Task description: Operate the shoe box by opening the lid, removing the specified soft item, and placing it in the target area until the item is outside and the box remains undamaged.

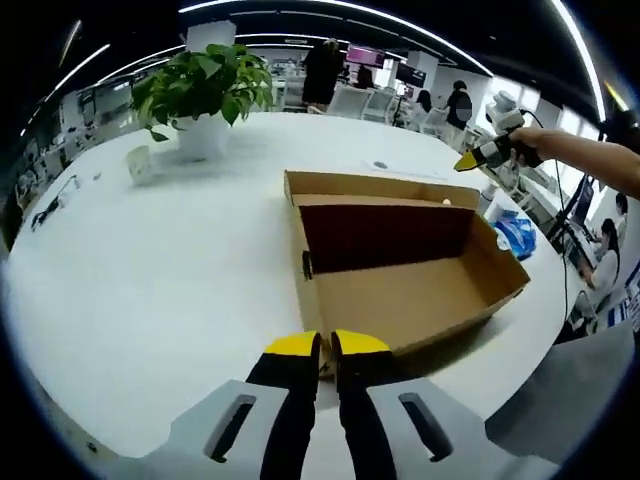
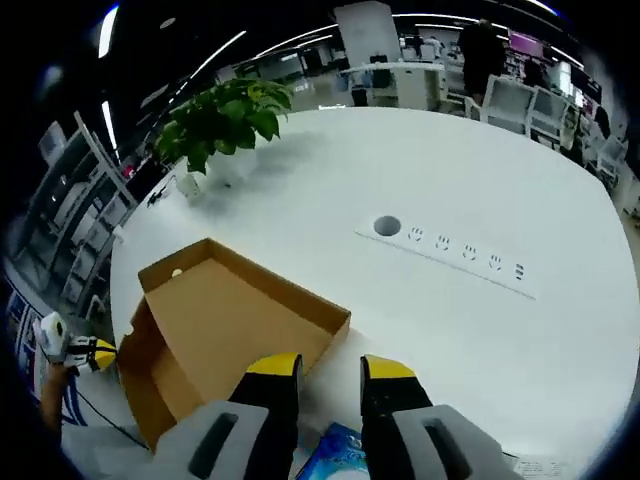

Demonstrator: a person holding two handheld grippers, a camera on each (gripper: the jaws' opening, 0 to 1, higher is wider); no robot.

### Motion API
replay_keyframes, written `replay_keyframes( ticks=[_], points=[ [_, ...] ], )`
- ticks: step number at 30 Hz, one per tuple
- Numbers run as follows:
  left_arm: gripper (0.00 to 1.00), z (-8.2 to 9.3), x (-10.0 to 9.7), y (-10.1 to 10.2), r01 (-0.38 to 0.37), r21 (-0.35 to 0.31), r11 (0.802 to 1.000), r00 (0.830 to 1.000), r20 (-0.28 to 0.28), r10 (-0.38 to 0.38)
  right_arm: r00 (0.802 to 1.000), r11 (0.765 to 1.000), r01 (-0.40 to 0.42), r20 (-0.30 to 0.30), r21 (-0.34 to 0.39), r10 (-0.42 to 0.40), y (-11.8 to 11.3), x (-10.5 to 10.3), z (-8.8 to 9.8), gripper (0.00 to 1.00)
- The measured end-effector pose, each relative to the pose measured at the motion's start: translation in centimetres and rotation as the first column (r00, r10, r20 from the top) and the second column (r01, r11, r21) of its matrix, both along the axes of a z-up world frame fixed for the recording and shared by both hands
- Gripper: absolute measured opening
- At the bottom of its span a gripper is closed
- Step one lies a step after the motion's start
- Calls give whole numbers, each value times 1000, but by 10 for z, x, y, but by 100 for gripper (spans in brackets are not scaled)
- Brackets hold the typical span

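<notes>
The brown cardboard shoe box (image 1: 400, 295) lies open on the white table (image 1: 180, 270), its inside dark red at the far wall and bare of contents. My left gripper (image 1: 326, 345) is shut at the box's near corner, and a sliver of cardboard shows between the yellow tips. A hand holds my right gripper (image 1: 490, 152) in the air beyond the box's far right end. A blue soft packet (image 1: 515, 236) lies on the table outside the box. In the right gripper view my right gripper (image 2: 330, 370) stands open above the blue packet (image 2: 338, 452), beside the box (image 2: 215, 320).
A potted plant (image 1: 205, 85) and a small white object (image 1: 140, 165) stand at the far left of the table. A row of sockets (image 2: 465, 252) and a round hole (image 2: 386, 226) are set into the table top. People and desks fill the background.
</notes>
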State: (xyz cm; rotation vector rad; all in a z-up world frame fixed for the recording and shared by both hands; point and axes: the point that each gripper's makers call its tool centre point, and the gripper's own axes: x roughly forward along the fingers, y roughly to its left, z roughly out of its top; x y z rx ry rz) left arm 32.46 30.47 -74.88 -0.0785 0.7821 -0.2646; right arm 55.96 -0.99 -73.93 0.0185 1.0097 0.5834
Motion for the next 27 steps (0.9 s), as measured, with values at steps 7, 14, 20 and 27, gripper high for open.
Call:
replay_keyframes(
  ticks=[7,14,20,27],
  points=[
    [0,-2,0,5,-23,5,1000,999,-22,23,999,999,41,-31,13,-40,9,4,-16,19],
    [0,-8,-2,8,-50,-2,999,998,-40,50,997,998,67,-49,20,-66,20,2,-26,18],
    [0,-14,-5,9,-71,-4,997,996,-58,71,999,998,34,-19,-48,-35,21,2,-36,14],
    [1,-3,0,9,-95,-31,995,995,-32,94,999,999,35,-2,-30,-35,26,6,-33,15]
  ],
)
